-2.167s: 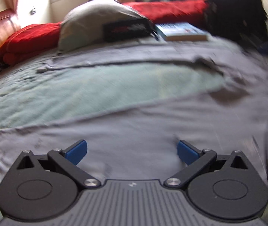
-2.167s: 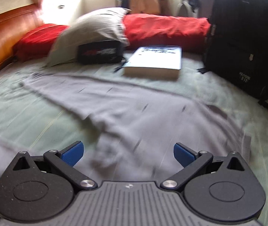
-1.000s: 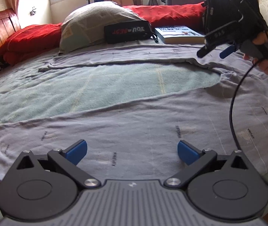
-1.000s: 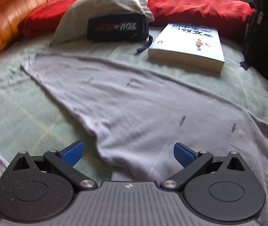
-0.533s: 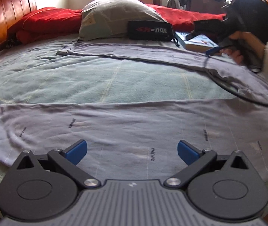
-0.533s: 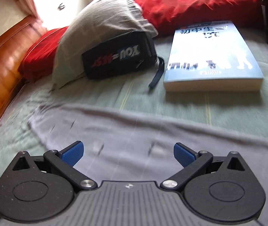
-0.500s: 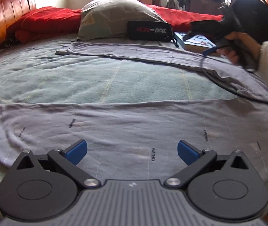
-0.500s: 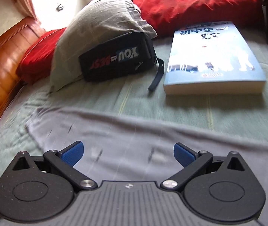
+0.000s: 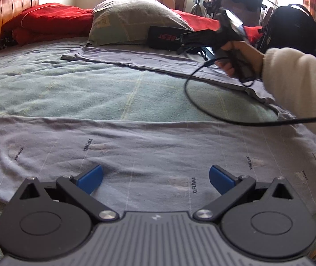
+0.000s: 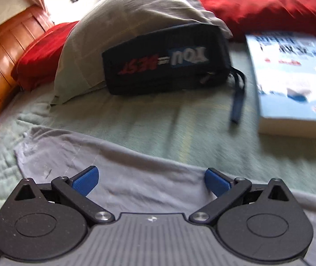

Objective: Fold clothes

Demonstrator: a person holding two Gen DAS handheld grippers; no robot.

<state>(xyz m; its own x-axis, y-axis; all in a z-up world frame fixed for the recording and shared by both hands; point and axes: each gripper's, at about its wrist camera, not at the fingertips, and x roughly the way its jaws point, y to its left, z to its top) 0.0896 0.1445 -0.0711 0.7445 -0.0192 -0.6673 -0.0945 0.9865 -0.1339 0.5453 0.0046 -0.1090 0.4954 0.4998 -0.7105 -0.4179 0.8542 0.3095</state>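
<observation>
Presently on the green bed cover (image 9: 113,84): one grey garment (image 9: 158,150) printed XIFUWA, spread flat, two long sections lying well apart. Left gripper (image 9: 155,175): blue fingers wide apart, holding nothing, above the near section. Right gripper (image 10: 150,180): fingers likewise spread and empty, over the far section's edge (image 10: 135,161), carried in a hand (image 9: 237,57) with cream sleeve (image 9: 299,88). Beyond: black pouch (image 10: 166,59), book (image 10: 291,82), grey pillow (image 10: 124,22), red bedding (image 10: 257,2).
</observation>
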